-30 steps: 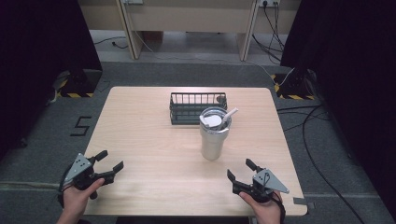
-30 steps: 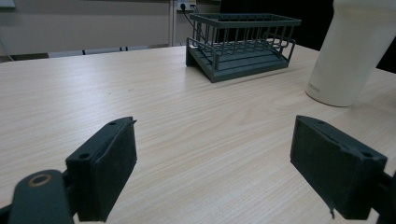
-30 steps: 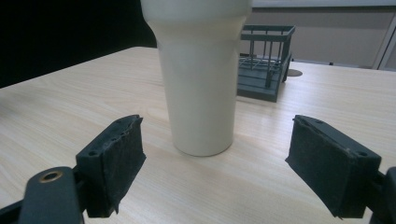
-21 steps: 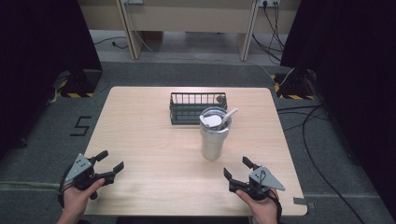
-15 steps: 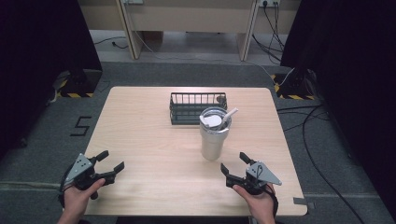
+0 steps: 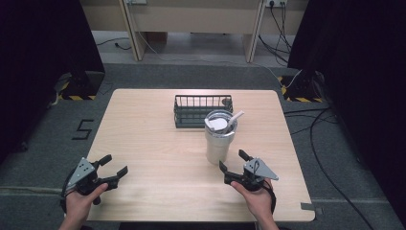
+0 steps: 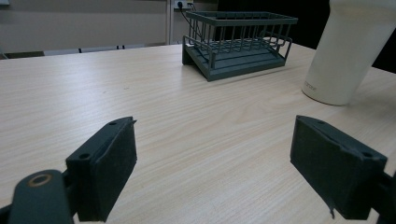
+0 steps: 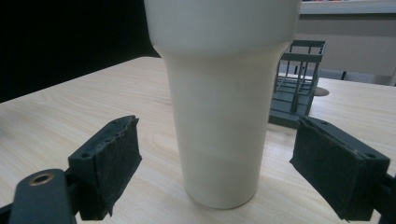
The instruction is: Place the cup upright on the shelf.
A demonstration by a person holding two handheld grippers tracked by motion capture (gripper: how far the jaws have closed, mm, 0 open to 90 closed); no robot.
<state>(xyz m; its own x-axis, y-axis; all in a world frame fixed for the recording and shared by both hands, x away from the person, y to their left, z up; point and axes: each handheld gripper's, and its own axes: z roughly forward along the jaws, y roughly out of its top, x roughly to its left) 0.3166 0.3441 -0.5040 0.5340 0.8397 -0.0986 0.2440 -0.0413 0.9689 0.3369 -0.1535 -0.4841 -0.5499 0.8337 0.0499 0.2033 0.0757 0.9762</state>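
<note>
Both jaws spread: left gripper (image 6: 111, 168) near table (image 6: 143, 124) corner, right gripper (image 6: 233, 165) facing cup (image 8: 224, 112), rim cropped there.

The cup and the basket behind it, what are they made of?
The cup looks like matte cream-coated metal or plastic: smooth, with a soft sheen; I cannot tell which. The basket seems to be dark grey painted metal wire, judging by its thin straight bars.

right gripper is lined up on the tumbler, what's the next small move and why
Probably ease the right gripper forward until its open jaws straddle the cream tumbler, then close. In the right gripper view the tumbler stands upright, centred between the jaws but beyond them, with nothing gripped. The left gripper sits open, far from it.
</note>
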